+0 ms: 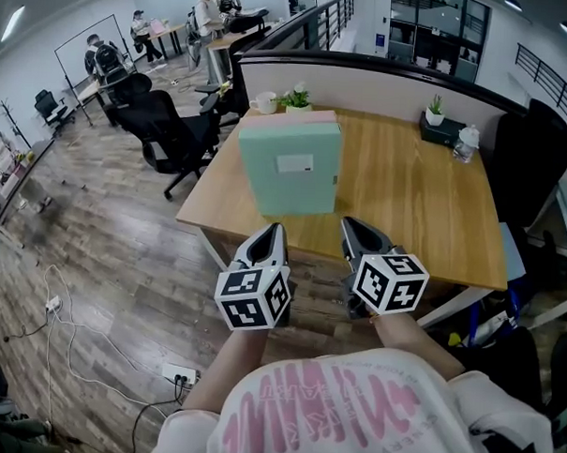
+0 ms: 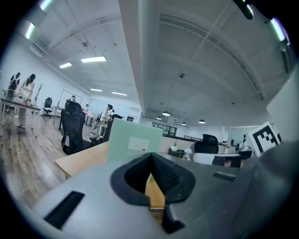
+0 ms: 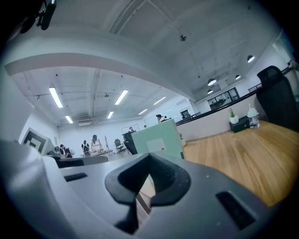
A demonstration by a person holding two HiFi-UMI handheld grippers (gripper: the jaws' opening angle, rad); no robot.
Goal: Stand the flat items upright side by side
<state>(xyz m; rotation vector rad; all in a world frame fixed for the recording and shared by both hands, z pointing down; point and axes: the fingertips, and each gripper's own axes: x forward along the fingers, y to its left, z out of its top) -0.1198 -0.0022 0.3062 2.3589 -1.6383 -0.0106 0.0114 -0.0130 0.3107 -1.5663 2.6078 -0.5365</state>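
**A:** What are the flat items made of?

**B:** The mint-green box (image 1: 288, 169) looks like matte card. It is a plain rectangle with a small white label (image 1: 295, 164) on its broad face. It stands upright on the wooden desk (image 1: 425, 208), near the left end. A pink box (image 1: 288, 117) of the same outline stands upright just behind it, and only its top edge shows. I can't tell whether the two touch.

**A:** And the tongs?

**B:** The left gripper (image 1: 272, 237) and right gripper (image 1: 357, 229) are grey plastic shells with black ribbed pads. They hover at the desk's near edge, short of the green box. Both sets of jaws are pressed together with nothing between them. Each gripper carries a cube with square markers: the left cube (image 1: 252, 297) and the right cube (image 1: 390, 282).

**A:** What does the head view show that the gripper views don't?

**B:** It shows the desk's rounded corners and warm grain from above. It also shows the plank floor with loose white cables (image 1: 81, 353) and a power strip (image 1: 179, 373), and the person's pink-printed white shirt. At the far edge of the desk are a white cup (image 1: 264, 103) and a potted plant (image 1: 296, 98).

**A:** And the gripper views?

**B:** They look along the desk at a low angle, so the green box stands tall against the ceiling lights. The ribbing on the pads shows clearly up close. The right gripper view also takes in the bare stretch of desk running out to a bottle (image 3: 252, 113).
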